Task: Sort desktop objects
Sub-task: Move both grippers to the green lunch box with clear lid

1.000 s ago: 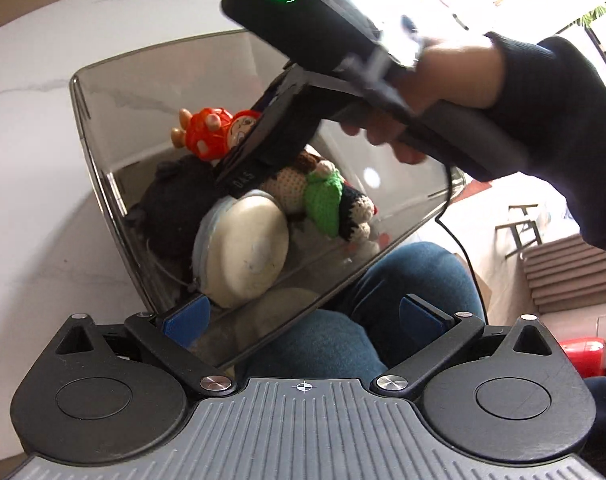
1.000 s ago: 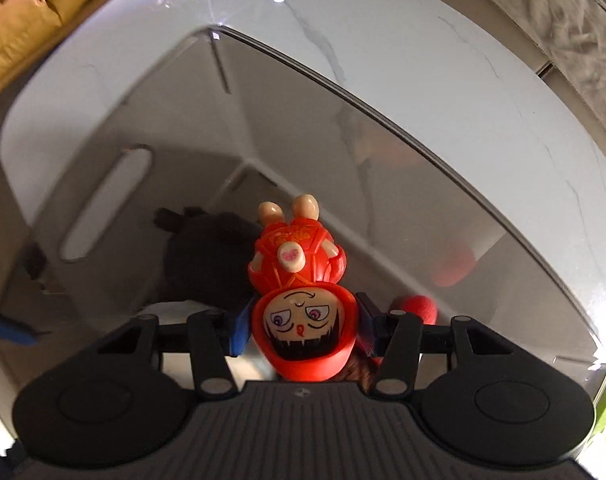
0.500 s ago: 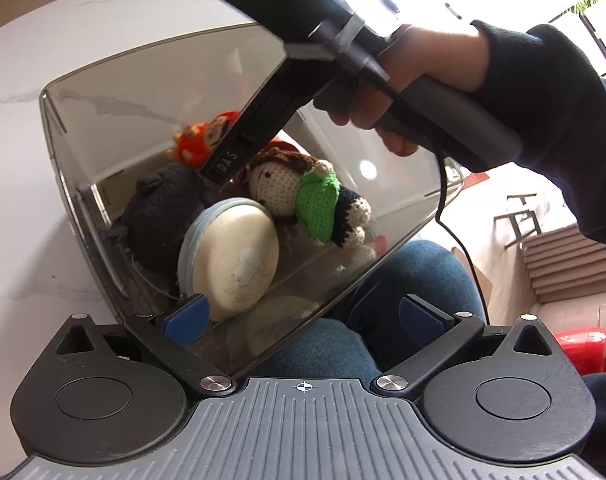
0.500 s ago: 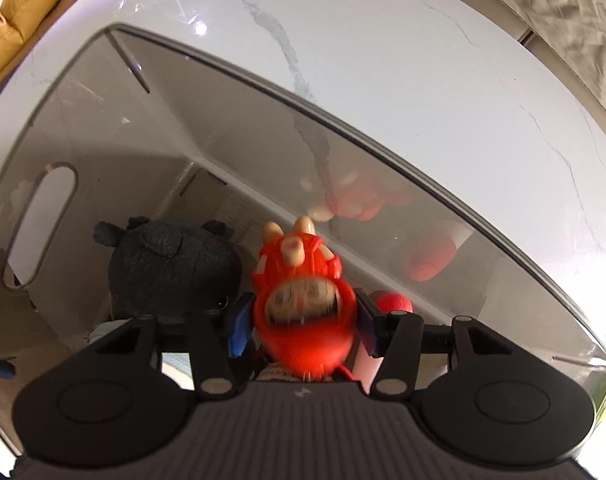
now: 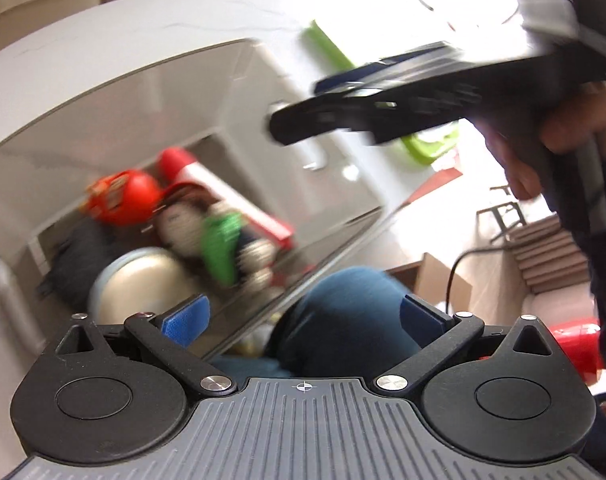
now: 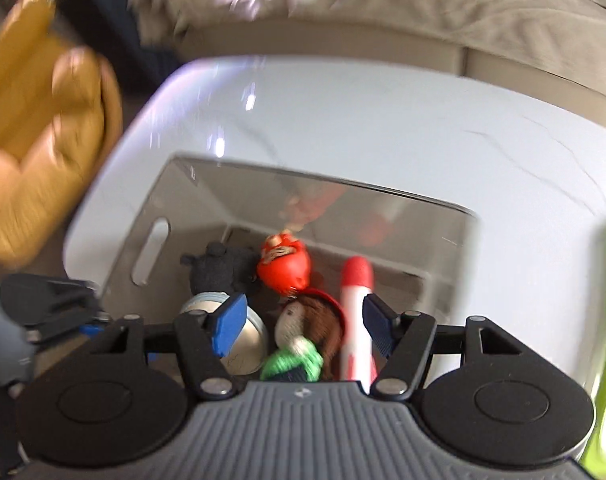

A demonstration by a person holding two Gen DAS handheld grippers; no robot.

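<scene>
A clear grey bin (image 6: 263,200) stands on the white marble table (image 6: 383,120). In it lie a red doll (image 6: 285,266), a black plush (image 6: 219,270), a round tin (image 6: 247,344), a crocheted doll in green (image 6: 303,344) and a red-and-white rocket (image 6: 357,312). My right gripper (image 6: 303,320) is open and empty above the bin. My left gripper (image 5: 303,316) is open and empty at the bin's near edge (image 5: 303,276). The red doll (image 5: 123,198) and the right gripper (image 5: 383,116) also show in the blurred left wrist view.
A green object (image 5: 427,144) lies on the table beyond the bin. The person's knee in blue jeans (image 5: 343,312) is below the table edge. A yellow cushion (image 6: 35,128) and a beige sofa (image 6: 423,12) lie behind the table.
My right gripper has opened and let go of the red doll, which now lies in the bin. The gripper has pulled up and back. The left view has shifted.
</scene>
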